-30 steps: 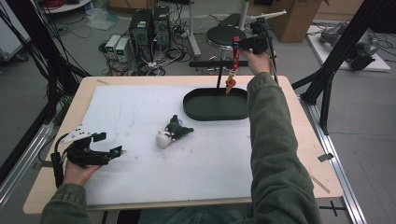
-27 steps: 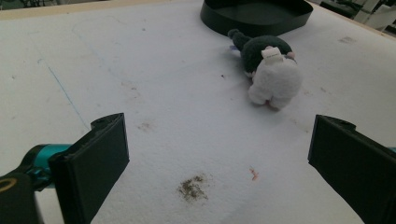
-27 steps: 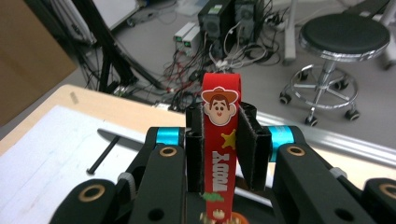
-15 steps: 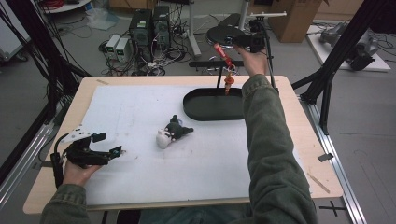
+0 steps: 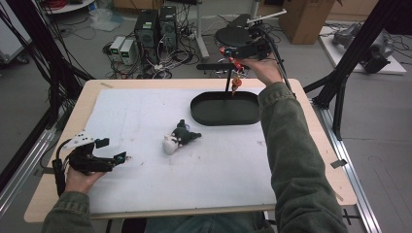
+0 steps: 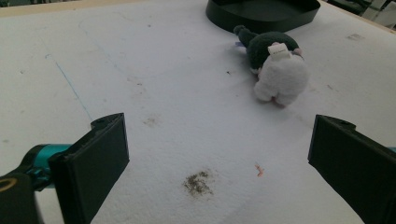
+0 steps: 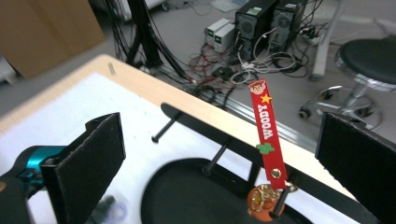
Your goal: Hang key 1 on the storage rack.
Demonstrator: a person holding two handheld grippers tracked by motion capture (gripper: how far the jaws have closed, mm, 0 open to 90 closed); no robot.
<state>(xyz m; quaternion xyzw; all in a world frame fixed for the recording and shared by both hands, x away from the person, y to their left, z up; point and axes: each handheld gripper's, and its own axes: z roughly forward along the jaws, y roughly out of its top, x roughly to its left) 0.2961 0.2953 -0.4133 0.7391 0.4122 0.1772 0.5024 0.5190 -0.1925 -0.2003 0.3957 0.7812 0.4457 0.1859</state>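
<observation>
Right claw (image 5: 236, 52): we find it at the upper centre of the high view, jaws spread wide, holding nothing. Red strap (image 7: 264, 133): we see it hanging on a peg of the black rack (image 7: 219, 135), between the spread jaws and clear of both, its orange charm (image 7: 261, 201) above the black tray (image 5: 225, 108). Left claw (image 5: 111, 151): lower left, jaws apart, empty, low over the white worktop (image 5: 145, 116). Plush toy (image 6: 276, 65): lies beyond it, upper right of the left gripper view.

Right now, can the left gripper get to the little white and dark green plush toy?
Probably yes: the left gripper is open, and only bare white mat lies between it and the plush toy.
</observation>
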